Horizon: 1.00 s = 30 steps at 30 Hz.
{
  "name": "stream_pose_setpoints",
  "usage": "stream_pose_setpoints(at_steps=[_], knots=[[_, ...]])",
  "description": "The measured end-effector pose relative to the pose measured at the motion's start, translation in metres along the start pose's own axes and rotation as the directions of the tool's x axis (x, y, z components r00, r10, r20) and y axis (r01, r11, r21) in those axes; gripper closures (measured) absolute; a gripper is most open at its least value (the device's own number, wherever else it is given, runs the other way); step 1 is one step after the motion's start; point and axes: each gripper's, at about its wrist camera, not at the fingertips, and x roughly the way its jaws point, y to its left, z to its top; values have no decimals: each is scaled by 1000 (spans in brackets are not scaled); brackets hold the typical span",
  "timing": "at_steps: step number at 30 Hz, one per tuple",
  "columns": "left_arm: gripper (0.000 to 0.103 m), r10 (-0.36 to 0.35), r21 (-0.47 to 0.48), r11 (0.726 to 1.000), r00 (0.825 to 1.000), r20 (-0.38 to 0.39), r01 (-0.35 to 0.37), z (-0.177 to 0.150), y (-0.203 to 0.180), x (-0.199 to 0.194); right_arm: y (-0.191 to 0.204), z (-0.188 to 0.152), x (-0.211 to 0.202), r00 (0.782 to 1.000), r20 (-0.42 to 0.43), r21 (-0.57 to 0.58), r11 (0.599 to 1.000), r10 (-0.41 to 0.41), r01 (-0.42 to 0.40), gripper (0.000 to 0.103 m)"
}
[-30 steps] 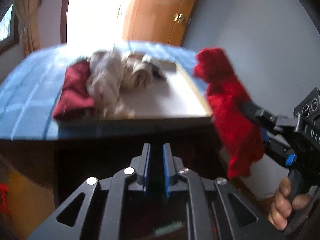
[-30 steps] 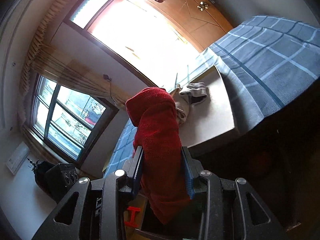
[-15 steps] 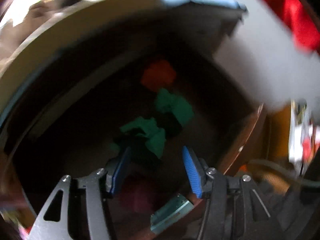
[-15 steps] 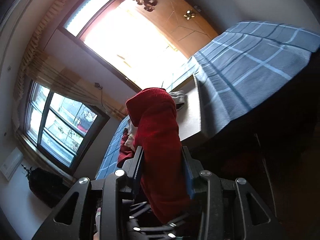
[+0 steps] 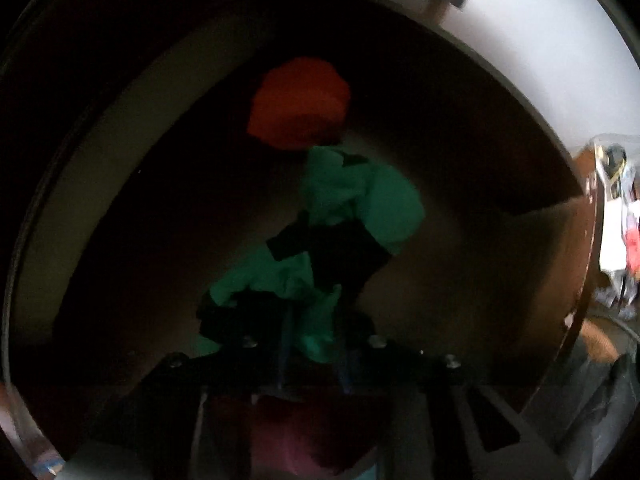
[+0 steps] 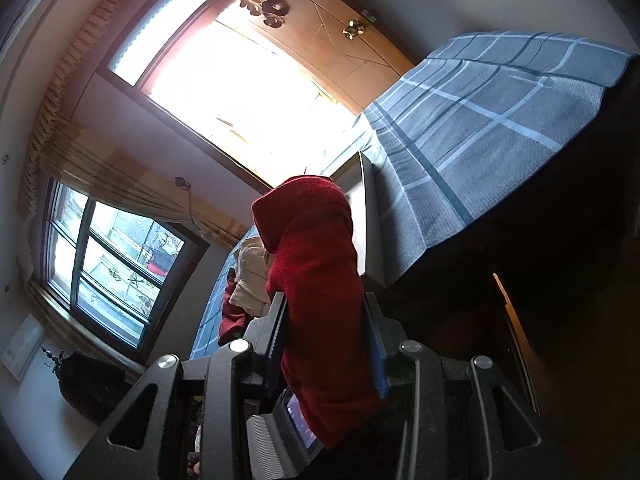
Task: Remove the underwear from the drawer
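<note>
Pinching green underwear [image 5: 316,320], left gripper [image 5: 314,344] just closed.

Your right gripper [image 6: 326,340] is a black frame with triangular cut-outs, silver screw heads and blue-lined fingers [image 6: 376,344], while your left gripper [image 5: 312,354] shows only dark arms with small pale screws.

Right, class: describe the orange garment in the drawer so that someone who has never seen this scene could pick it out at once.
Look into the dark open drawer in the left wrist view. The orange garment is a rounded bundle lying at the far end, just beyond the green and black garment nearest the left gripper. It is the only orange piece there.
</note>
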Motion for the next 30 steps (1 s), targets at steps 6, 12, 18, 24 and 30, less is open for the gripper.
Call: stream_pose_setpoints(at_steps=[6, 12, 18, 24, 30], knots=[[91, 34, -85, 996, 991, 129, -23, -11, 1, -31, 1, -1, -1, 1000, 11, 0, 1000, -18, 18, 65], [92, 83, -93, 993, 983, 161, -69, -15, -10, -47, 4, -4, 2, 1000, 0, -7, 1000, -26, 26, 65], [96, 112, -108, 990, 975, 190, -92, -13, -11, -49, 9, -8, 0, 999, -5, -21, 999, -33, 33, 65], [96, 155, -126, 984, 961, 228, -129, -18, -11, -61, 7, -9, -4, 998, -1, -46, 997, -66, 66, 65], [96, 126, -100, 989, 971, 203, -107, -25, 3, -51, 1, -10, -8, 996, -1, -44, 995, -89, 89, 65]])
